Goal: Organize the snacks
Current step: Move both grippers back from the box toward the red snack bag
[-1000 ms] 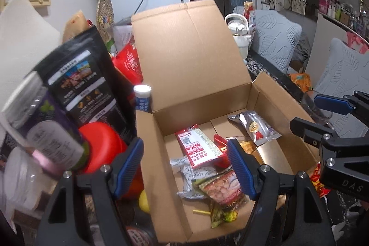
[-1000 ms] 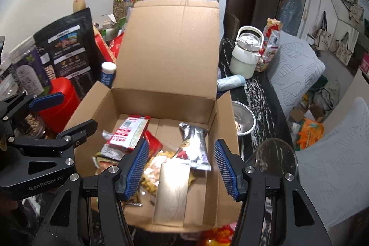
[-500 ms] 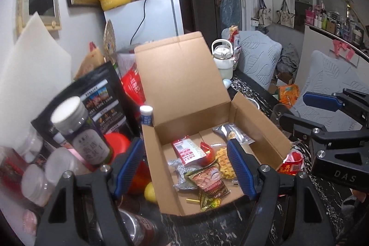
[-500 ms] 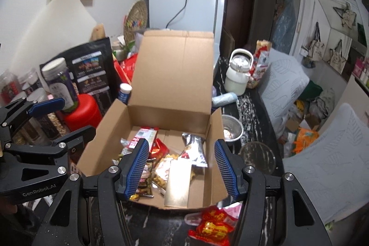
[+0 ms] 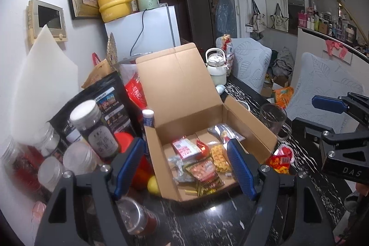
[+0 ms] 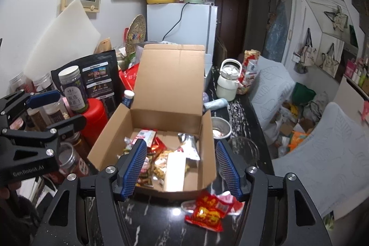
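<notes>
Open cardboard box (image 6: 159, 112) of snack packets (image 5: 203, 173) sits on a black marble table (image 6: 161, 223). A red snack packet (image 6: 207, 209) lies just outside it. Left gripper (image 5: 184, 167) and right gripper (image 6: 182, 167) hover spread apart, empty.

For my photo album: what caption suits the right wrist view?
Open right tool above a red snack packet beside the filled cardboard box.
</notes>
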Demonstrator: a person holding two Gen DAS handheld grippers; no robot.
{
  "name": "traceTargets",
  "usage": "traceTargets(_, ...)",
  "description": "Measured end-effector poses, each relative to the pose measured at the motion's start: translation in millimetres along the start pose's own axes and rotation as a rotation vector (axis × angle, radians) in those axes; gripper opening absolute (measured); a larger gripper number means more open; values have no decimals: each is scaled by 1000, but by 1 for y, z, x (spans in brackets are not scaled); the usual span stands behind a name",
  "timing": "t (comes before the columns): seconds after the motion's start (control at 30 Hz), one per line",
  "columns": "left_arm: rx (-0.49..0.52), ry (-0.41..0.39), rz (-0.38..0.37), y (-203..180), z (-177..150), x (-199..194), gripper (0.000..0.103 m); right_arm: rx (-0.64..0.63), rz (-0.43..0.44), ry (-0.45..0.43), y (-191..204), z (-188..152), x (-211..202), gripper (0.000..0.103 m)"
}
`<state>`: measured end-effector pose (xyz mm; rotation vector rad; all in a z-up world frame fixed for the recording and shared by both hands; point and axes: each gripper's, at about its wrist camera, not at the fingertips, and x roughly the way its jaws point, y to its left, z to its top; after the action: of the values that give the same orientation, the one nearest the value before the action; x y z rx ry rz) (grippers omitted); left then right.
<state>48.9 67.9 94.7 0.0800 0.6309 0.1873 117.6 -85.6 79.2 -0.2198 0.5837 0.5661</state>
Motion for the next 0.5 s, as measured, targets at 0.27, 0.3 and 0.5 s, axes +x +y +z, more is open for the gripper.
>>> traceTargets(0.27, 18, 25, -75, -14, -34, -15, 74, 20, -13, 25, -2, -38, -21, 68)
traceTargets(0.3, 28, 24, -77, -17, -39, -17, 74, 24, -14, 35, -3, -44, -22, 68)
traceTargets(0.5, 64, 28, -119, -34, -66, -21, 74, 59, -44, 66, -4, -77, -24, 68)
